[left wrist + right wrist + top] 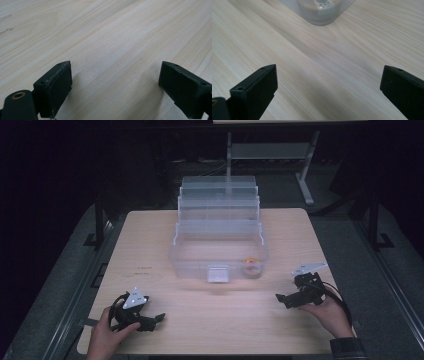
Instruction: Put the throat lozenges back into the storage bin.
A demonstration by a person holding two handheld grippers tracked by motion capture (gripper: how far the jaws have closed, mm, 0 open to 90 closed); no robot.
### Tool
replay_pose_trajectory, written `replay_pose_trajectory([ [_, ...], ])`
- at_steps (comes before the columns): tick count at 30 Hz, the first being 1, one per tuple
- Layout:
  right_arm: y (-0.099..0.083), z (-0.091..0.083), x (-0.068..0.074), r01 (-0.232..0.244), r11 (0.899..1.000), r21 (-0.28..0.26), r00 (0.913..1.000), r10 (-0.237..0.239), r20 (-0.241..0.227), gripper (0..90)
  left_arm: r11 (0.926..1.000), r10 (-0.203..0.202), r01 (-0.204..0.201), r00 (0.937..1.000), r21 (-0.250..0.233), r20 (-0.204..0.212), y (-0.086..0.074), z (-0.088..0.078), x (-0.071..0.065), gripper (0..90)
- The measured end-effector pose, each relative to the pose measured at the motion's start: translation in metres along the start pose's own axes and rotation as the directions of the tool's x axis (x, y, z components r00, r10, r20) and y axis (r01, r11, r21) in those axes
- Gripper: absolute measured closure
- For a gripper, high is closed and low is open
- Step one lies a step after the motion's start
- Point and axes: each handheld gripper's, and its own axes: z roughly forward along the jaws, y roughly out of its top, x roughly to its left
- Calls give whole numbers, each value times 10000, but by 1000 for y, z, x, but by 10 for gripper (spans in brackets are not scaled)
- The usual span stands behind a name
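A clear plastic tiered box (pixel 219 237) stands open in the middle of the wooden table (pixel 150 240), its trays stepped up toward the back. An orange round thing (pixel 251 265) lies in the front right corner of its bottom tray; the right gripper view shows that corner (pixel 322 10) through the clear wall. My left gripper (pixel 159 318) rests low at the front left, open, with bare wood between its jaws (pixel 115 82). At the front right my right gripper (pixel 281 298) is open too, jaws wide apart over bare wood (pixel 329 92), pointing toward the box.
A white latch (pixel 218 273) sits at the middle of the box's front wall. Behind the table stands a metal frame (pixel 305 175) on a dark floor. Bare tabletop lies between the two grippers and in front of the box.
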Motion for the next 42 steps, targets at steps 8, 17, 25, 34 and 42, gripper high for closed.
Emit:
replay_pose_trajectory([
  [8,-20,1,-1,-185,9995,-238,9998,186,11,7,10000,9,-9,10000,2,2,0,0,0,107],
  [17,-41,3,-1,-284,9987,-425,9994,293,192,7,10000,0,0,10000,29,-9,0,0,0,109],
  [25,-55,6,-2,-410,9983,-407,9982,427,420,7,10000,4,-4,10000,28,-15,0,0,0,108],
  [34,-62,10,-3,-493,9975,-512,9976,516,452,5,10000,-3,3,10000,30,-17,0,0,0,109],
  [42,-67,11,-4,-526,9945,-902,9977,563,388,3,10000,-5,5,10000,29,-17,0,0,0,108],
])
